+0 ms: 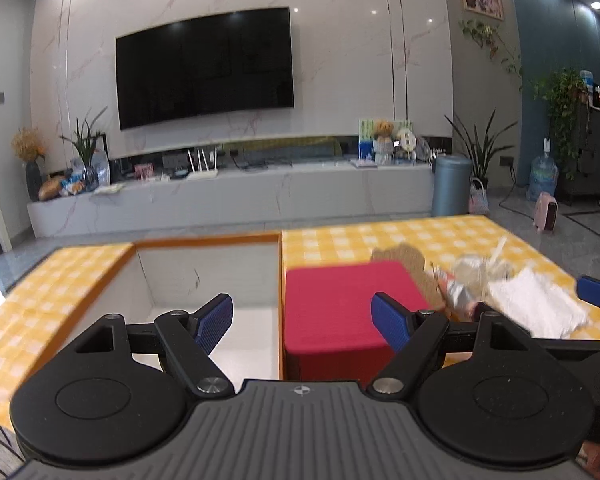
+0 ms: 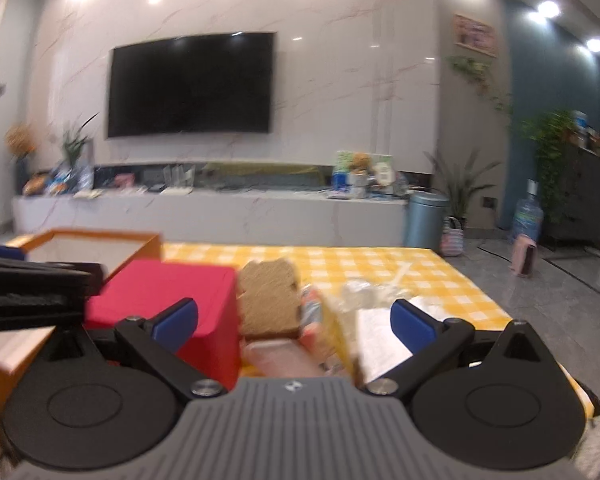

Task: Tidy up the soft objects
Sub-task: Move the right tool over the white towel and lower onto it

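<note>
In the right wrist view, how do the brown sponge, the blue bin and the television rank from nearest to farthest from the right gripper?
1. Brown sponge, just ahead of the right gripper.
2. Blue bin, on the floor past the table, right.
3. Television, on the far wall.

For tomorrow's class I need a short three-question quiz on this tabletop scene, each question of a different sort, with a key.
1. True or false: the left gripper is clamped on the red block.
2. Multiple choice: the orange-rimmed box lies on which side of the red block in the left wrist view? A) left B) right C) on top of it
3. Fill in: the cloth on the table is checked white and ____.

Key:
1. False; its fingers are spread and hold nothing.
2. A
3. yellow
</note>
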`<state>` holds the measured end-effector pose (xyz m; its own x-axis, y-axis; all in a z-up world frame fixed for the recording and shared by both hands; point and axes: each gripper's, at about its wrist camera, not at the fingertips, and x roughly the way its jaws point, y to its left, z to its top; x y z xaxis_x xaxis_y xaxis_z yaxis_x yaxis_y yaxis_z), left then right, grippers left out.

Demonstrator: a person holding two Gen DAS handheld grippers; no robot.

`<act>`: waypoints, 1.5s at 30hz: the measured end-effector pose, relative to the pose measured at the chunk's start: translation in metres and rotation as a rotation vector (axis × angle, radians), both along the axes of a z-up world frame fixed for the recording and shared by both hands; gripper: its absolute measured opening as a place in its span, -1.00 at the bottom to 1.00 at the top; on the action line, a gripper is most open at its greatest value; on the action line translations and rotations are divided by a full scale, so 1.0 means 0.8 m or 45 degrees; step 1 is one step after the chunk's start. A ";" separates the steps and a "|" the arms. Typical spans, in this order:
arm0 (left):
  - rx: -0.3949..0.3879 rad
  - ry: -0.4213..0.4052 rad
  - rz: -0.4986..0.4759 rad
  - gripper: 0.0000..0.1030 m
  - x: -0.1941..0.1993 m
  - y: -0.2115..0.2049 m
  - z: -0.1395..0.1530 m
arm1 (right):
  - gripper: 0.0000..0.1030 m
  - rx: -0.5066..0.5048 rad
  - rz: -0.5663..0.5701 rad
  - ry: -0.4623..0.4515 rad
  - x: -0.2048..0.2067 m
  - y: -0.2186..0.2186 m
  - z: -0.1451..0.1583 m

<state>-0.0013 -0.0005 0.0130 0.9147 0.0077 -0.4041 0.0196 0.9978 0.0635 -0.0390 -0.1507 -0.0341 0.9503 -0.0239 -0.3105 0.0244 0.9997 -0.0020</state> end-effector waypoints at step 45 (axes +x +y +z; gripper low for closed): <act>-0.068 0.596 -0.476 0.80 0.098 -0.142 -0.062 | 0.95 0.116 -0.059 0.809 0.191 -0.139 -0.059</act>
<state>0.0771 -0.1140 -0.0370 0.5764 -0.3114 -0.7555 0.3833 0.9196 -0.0866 0.1139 -0.2617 -0.0813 0.5793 -0.0071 -0.8151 0.0895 0.9945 0.0550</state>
